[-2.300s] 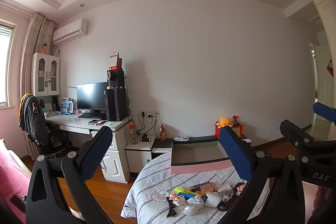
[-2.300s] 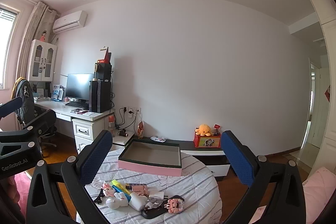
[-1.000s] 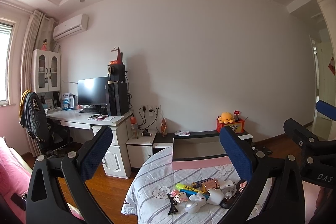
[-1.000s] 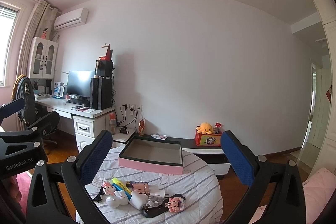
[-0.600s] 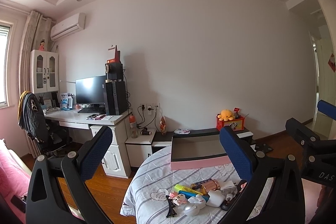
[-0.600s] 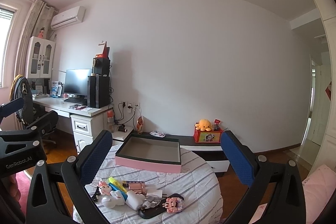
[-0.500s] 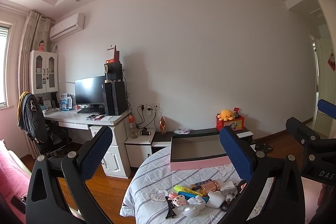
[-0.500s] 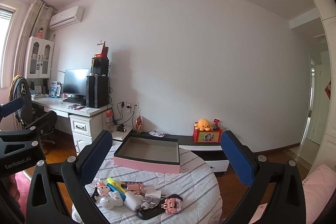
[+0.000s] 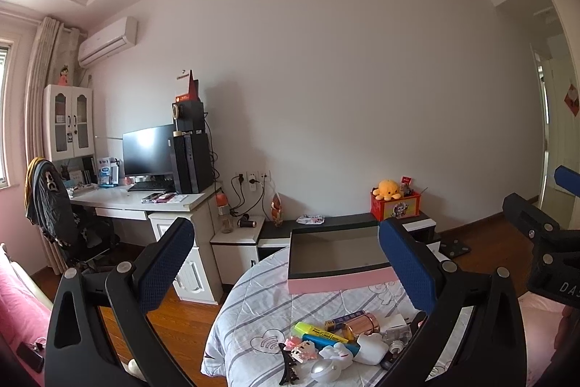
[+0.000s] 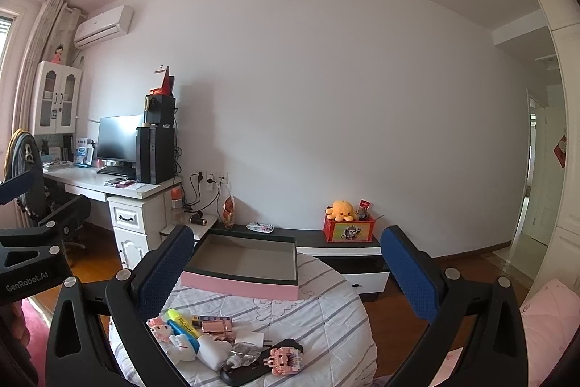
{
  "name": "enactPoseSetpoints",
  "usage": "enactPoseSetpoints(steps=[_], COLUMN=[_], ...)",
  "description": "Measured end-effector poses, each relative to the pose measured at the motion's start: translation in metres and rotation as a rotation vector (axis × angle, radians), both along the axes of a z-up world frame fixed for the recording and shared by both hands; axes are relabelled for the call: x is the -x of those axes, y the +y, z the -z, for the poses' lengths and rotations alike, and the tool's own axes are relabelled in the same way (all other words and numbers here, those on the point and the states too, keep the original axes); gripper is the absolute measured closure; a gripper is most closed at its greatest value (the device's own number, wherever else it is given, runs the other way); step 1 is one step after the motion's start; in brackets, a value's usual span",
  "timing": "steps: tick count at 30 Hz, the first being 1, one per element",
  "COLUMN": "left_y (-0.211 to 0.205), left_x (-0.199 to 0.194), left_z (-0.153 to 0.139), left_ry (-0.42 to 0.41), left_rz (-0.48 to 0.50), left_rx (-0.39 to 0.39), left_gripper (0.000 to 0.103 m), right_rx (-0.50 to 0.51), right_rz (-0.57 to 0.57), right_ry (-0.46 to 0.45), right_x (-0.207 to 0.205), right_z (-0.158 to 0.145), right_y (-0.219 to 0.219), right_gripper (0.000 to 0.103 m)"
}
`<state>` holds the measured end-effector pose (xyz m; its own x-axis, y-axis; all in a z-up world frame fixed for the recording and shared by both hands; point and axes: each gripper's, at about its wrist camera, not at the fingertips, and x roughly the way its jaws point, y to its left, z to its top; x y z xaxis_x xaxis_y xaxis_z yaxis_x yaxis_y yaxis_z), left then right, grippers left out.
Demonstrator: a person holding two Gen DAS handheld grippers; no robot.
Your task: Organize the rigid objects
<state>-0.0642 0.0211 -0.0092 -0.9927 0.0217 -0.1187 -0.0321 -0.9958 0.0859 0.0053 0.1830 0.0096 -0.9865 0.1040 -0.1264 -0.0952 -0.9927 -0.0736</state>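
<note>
A round table [image 9: 253,307] [image 10: 326,314] with a striped cloth holds an empty pink box [image 9: 337,281] [image 10: 239,283] at its far side. Small items lie in a heap at the near side: a yellow highlighter [image 9: 319,332] [image 10: 181,321], a rose-gold tube [image 9: 362,322] [image 10: 216,327], a pink block figure [image 10: 286,358], a black hair clip [image 9: 288,367]. My left gripper [image 9: 286,263] is open and empty, high above the table. My right gripper [image 10: 286,263] is open and empty too, held above the heap.
A white desk [image 9: 145,202] with a monitor and a computer tower stands at the left. A low black cabinet [image 10: 326,242] with a red box and an orange plush runs along the wall. A chair [image 9: 54,216] stands by the desk.
Both views have shifted slightly, with the table and heap a little lower and nearer in frame. Both grippers stay open and empty.
</note>
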Motion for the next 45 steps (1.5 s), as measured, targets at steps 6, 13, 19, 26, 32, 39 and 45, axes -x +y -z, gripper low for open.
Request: enactPoseSetpoints(steps=[6, 13, 19, 26, 32, 39, 45], left_y=[0.006, 0.012, 0.011, -0.005, -0.021, -0.046, -0.047], left_x=[0.018, 0.045, 0.072, 0.106, 0.125, 0.124, 0.13], left_z=[0.007, 0.021, 0.042, 0.097, 0.162, 0.202, 0.223], left_ry=[-0.027, -0.072, -0.143, -0.29, -0.482, -0.577, -0.639], left_rz=[-0.001, -0.004, -0.013, -0.025, -0.027, -0.075, -0.02], left_rx=[0.01, 0.025, 0.033, 0.048, 0.054, 0.073, 0.063], left_gripper=[0.0, 0.0, 0.0, 0.0, 0.0, 0.0, 0.0], right_rx=[0.004, 0.016, 0.029, 0.042, 0.052, 0.055, 0.042], right_rz=[0.008, 0.011, 0.013, 0.013, 0.01, 0.029, 0.043], right_ry=[-0.022, -0.061, -0.129, -0.27, -0.431, -0.574, -0.606], right_x=[0.016, 0.039, 0.064, 0.096, 0.113, 0.12, 0.126], right_z=[0.007, 0.02, 0.043, 0.093, 0.158, 0.211, 0.223], right_y=[0.005, 0.014, 0.022, 0.032, 0.039, 0.051, 0.057], right_gripper=[0.0, 0.0, 0.0, 0.0, 0.0, 0.0, 0.0])
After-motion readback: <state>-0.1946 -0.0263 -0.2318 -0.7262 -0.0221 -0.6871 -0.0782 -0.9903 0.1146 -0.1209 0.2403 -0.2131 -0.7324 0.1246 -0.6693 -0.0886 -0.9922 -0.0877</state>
